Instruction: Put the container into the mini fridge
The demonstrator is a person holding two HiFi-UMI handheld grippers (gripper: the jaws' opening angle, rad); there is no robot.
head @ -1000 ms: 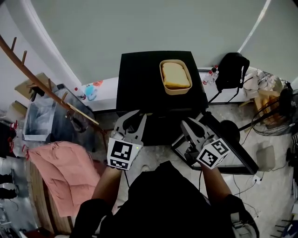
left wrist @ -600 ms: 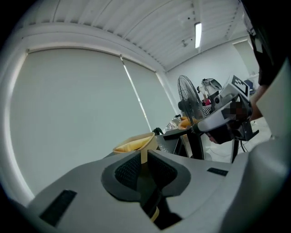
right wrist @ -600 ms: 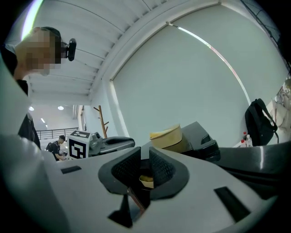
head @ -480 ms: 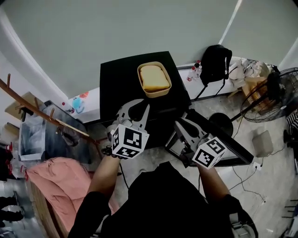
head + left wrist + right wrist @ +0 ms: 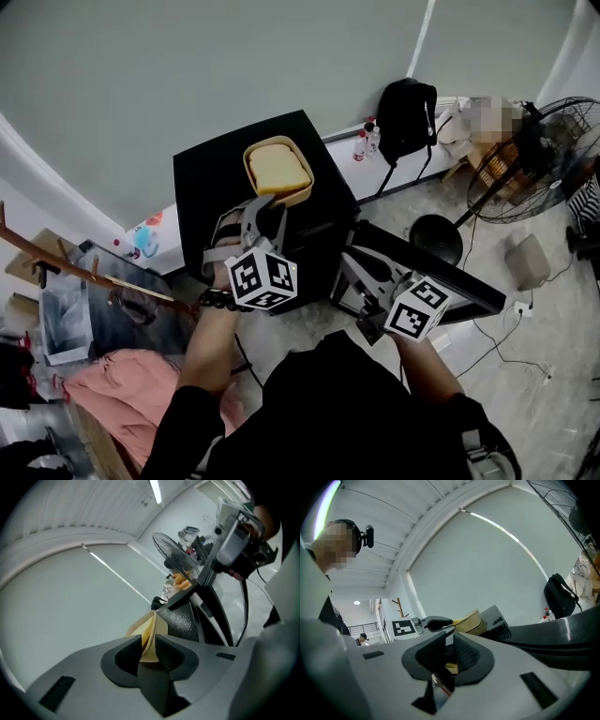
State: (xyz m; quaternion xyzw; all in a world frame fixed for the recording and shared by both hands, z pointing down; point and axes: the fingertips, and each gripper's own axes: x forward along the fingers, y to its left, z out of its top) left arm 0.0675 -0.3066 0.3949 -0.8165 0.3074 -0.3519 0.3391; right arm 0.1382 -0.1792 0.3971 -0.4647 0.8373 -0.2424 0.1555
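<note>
A tan container with a yellow block in it stands on top of the black mini fridge. The fridge door hangs open to the right. My left gripper is raised to the container's near rim, and its jaws are opening slightly. In the left gripper view the container shows just past the left gripper, with no pad pressing on it. My right gripper hovers beside the open door. In the right gripper view, only a thin slit shows between the right gripper's pads, and I see nothing held.
A black backpack leans on the wall right of the fridge, with small bottles beside it. A floor fan stands at the far right. A wooden rack, a clear box and pink cloth lie to the left.
My left gripper has risen and moved forward to the container's near edge. The right gripper has stayed by the open door. The whole scene has shifted left in the head view.
</note>
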